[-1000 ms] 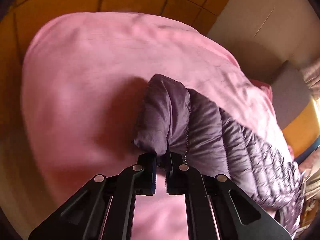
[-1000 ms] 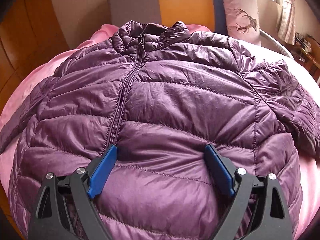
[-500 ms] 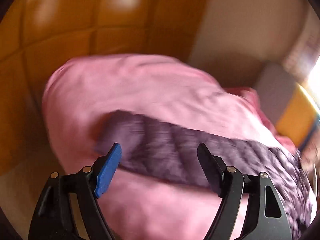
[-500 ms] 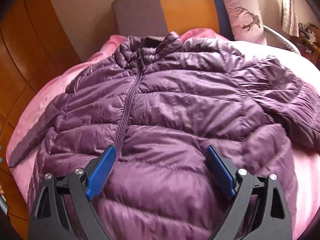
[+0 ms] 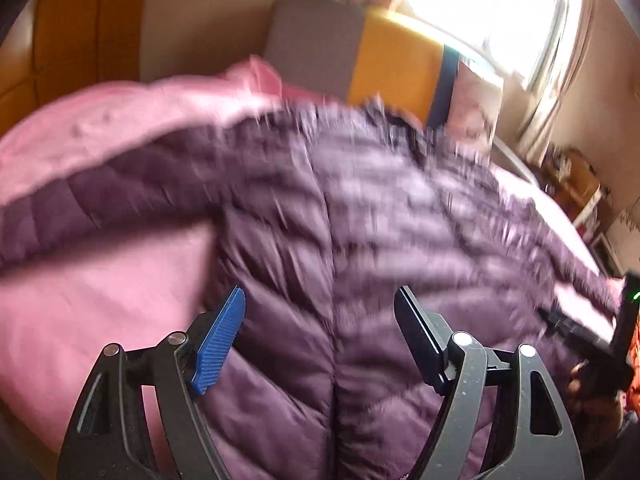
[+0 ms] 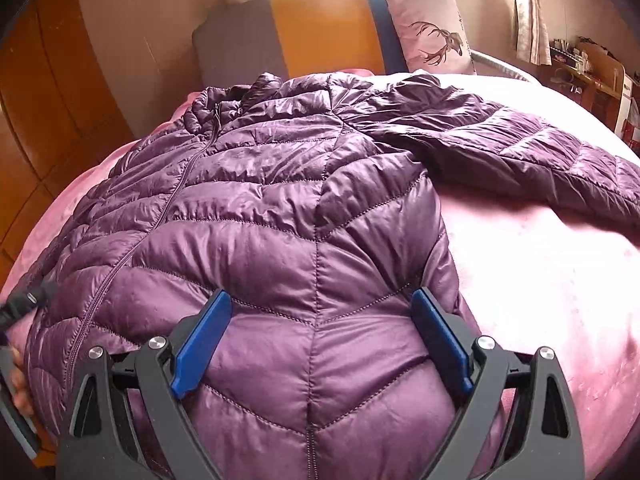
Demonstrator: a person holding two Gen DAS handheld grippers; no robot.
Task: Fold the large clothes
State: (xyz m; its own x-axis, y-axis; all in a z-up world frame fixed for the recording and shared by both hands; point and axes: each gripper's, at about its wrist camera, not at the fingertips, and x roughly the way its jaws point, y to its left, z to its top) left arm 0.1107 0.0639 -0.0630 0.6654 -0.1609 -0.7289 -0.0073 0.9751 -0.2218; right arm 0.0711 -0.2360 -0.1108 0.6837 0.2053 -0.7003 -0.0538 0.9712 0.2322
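Purple quilted nylon covers most of the bed: the puffer jacket (image 6: 280, 208) lies face up on the pink bedspread (image 6: 540, 280), zipped, with its collar toward the headboard (image 6: 320, 28) and its hem at the foot edge nearest the cameras. One sleeve (image 6: 540, 160) stretches out toward the bed's right side, and in the blurred left view the other sleeve (image 5: 100, 196) reaches toward the left side. So the garment appears spread and flattened, but no fold shows anywhere; by my reading only the laying-out is done, and both sleeve folds and the body folds are left. The left tongs (image 5: 320, 336) stand wide with nothing between them, over the lower front near the zipper. The right tongs (image 6: 320, 340) are likewise spread wide and empty above the hem panel on the jacket's right half.
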